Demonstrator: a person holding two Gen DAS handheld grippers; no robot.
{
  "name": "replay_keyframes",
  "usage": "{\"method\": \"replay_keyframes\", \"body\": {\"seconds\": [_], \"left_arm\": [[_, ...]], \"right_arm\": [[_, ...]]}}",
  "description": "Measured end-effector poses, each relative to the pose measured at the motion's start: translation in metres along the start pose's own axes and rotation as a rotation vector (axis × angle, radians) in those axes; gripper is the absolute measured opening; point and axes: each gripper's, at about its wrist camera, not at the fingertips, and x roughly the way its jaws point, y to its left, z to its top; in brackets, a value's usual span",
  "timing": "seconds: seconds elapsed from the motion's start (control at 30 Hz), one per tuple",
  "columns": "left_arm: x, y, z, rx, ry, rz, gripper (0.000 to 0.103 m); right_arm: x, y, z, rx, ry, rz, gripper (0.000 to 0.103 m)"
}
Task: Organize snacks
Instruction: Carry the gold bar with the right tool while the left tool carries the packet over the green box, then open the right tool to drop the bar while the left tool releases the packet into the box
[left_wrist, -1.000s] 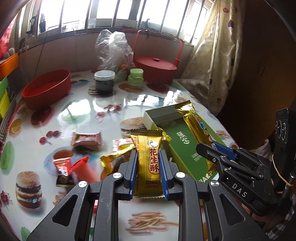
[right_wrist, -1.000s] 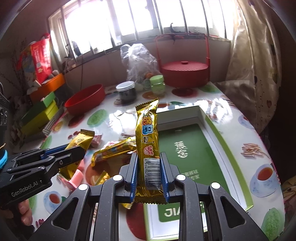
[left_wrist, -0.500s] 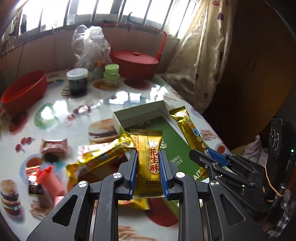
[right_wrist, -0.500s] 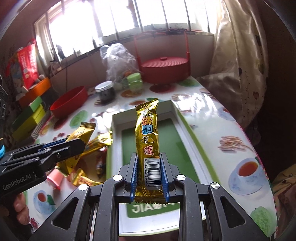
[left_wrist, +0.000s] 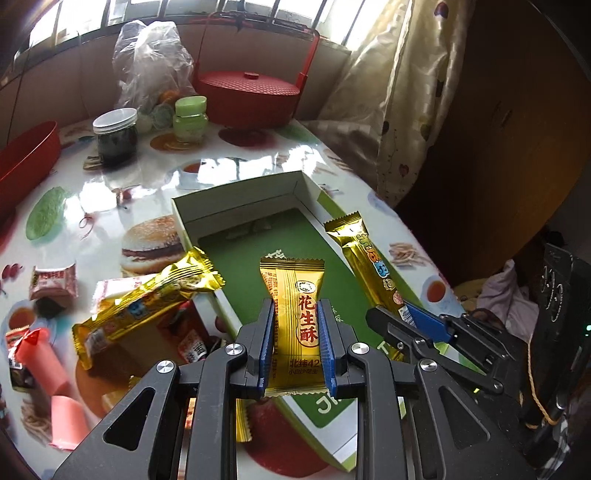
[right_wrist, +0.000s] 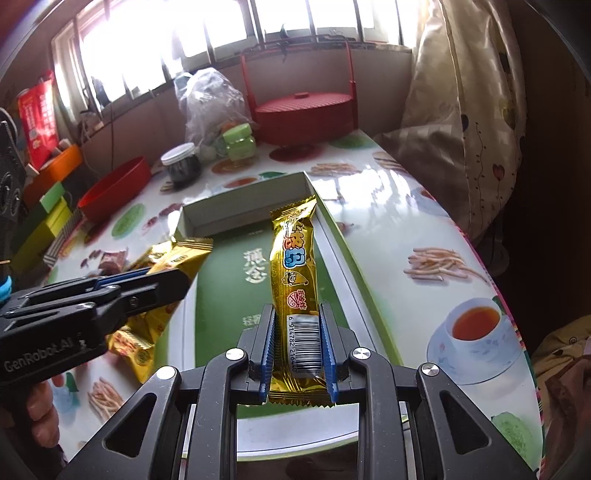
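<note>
My left gripper is shut on a short gold peanut-candy packet and holds it over the near left part of the open green-lined box. My right gripper is shut on a long gold snack bar, held above the box's right side. The bar also shows in the left wrist view, and the packet in the right wrist view. Loose snacks lie left of the box: a gold bar, a pink packet and red wrappers.
At the back stand a red lidded basket, a green jar, a dark jar, a plastic bag and a red bowl. The table edge and a curtain are on the right.
Both grippers have moved forward and right with their snacks, from beside the loose pile to over the open box. Neither grip has changed.
</note>
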Motion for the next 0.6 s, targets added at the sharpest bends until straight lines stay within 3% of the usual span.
{"method": "replay_keyframes", "body": {"seconds": [0.6], "left_arm": [[0.029,-0.007,-0.005,0.006,0.078,0.0,0.023]], "right_arm": [[0.015,-0.004,-0.008,-0.022,0.056,-0.012,0.022]]}}
